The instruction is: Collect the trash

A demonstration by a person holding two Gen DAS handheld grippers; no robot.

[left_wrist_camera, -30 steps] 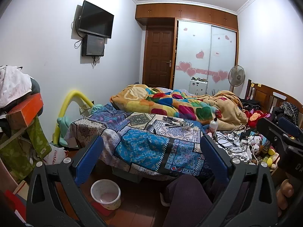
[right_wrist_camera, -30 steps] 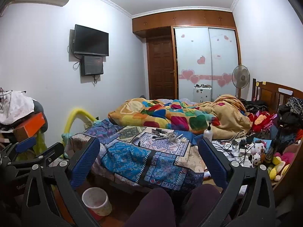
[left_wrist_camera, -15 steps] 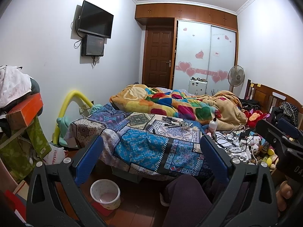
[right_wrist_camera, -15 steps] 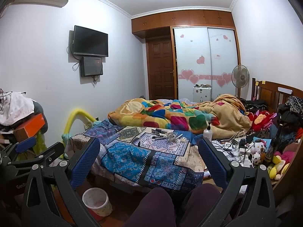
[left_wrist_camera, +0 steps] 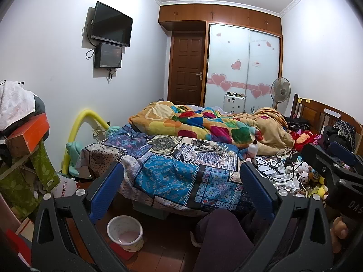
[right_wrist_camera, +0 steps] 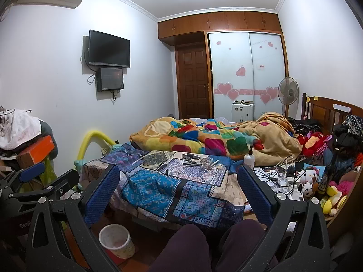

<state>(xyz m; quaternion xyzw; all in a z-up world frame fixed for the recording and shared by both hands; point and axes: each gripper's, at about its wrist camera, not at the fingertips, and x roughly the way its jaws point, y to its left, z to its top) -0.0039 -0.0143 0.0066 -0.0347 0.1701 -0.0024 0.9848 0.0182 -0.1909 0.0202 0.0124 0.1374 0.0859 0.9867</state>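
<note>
The wide bed (left_wrist_camera: 172, 181) is covered by a blue patchwork sheet with printed squares, and a crumpled orange blanket with coloured hearts (left_wrist_camera: 204, 128) lies across its far half. On the sheet near the middle lie several small dark pens or tubes and a bundle of pale cords (right_wrist_camera: 199, 159), and just beside the blanket a clear plastic pump bottle (right_wrist_camera: 249, 158) stands upright. The red-brown wooden floor (left_wrist_camera: 163, 258) in front of the bed carries a small white plastic bin with faint dots (left_wrist_camera: 126, 232), which stands on a flat red mat (left_wrist_camera: 123, 251).
</note>
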